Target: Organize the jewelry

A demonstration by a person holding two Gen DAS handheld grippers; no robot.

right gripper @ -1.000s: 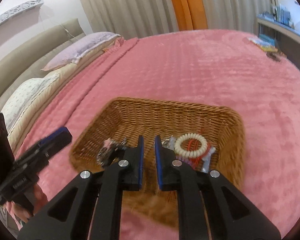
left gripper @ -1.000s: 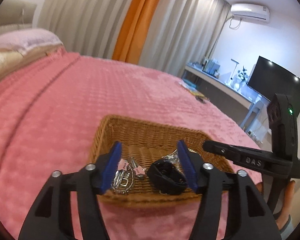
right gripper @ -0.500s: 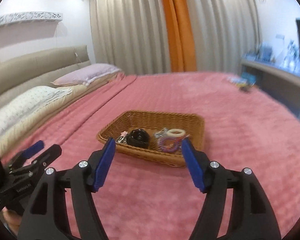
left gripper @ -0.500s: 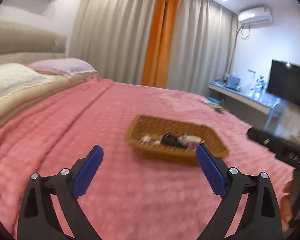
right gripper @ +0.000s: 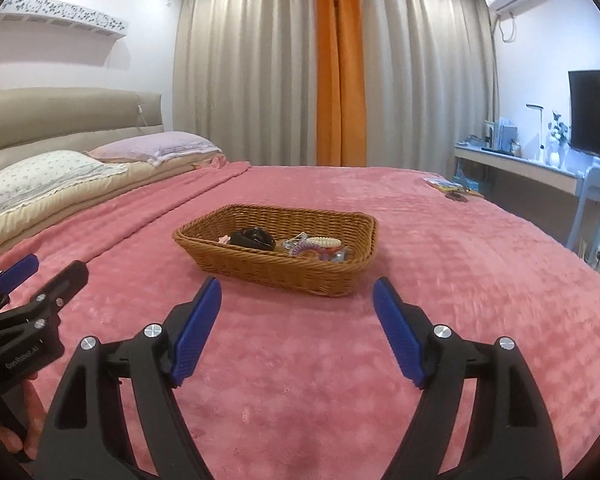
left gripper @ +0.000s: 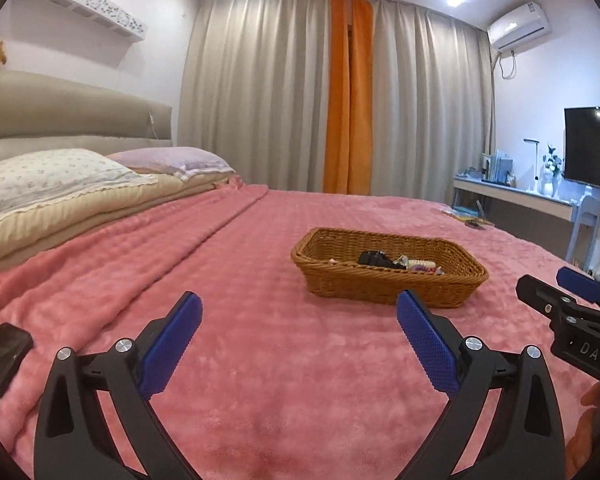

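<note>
A wicker basket [right gripper: 284,246] sits on a bed covered by a pink blanket [right gripper: 440,280], roughly in the middle of the mattress. Inside the basket lie a black rounded piece [right gripper: 254,237], a cream coiled band [right gripper: 322,243] over a purple spiral one, and a few small shiny bits too small to identify. In the left wrist view the same basket [left gripper: 388,266] shows only the tops of its contents over the near wall.

The left tongs [left gripper: 298,312] are spread wide and hold nothing, above bare blanket, well short of the basket. The right tongs [right gripper: 298,298] are likewise spread wide and hold nothing, just short of the basket's near wall.

Two pillows [right gripper: 40,176] lie against a beige headboard on the left. Grey curtains with an orange panel [right gripper: 338,68] hang behind the bed. A worktop [right gripper: 516,162] with a dark television [right gripper: 594,112] above it stands at the right.
</note>
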